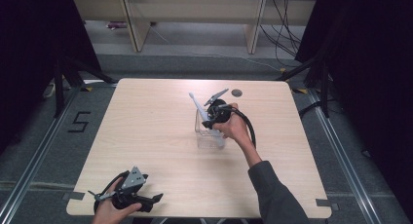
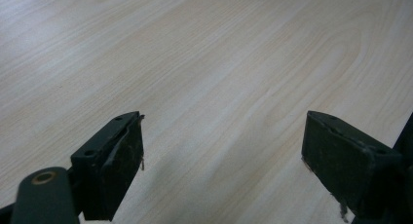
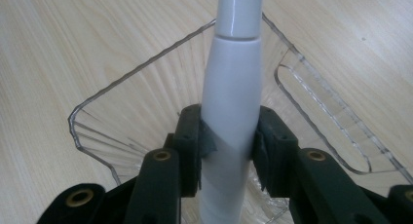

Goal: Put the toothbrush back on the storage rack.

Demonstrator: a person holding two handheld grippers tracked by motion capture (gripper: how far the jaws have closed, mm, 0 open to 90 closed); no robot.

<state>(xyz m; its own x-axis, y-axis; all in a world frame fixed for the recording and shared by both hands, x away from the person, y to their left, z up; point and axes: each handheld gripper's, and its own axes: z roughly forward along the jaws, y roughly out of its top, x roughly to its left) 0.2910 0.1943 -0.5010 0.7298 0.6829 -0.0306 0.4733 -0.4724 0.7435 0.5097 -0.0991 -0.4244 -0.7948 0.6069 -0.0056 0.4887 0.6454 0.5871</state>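
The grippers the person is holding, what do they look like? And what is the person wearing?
Both grippers are black. The left gripper carries a grey three-cornered plate, and its flat black jaw pads look worn and frayed at the edges. The right gripper trails a thick black cable and has brass-coloured rivets on its jaw arms. The right arm wears a dark grey sleeve.

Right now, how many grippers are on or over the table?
2: the left gripper sits open near the table's front-left edge; the right gripper clamps the white toothbrush at the clear holder mid-table.
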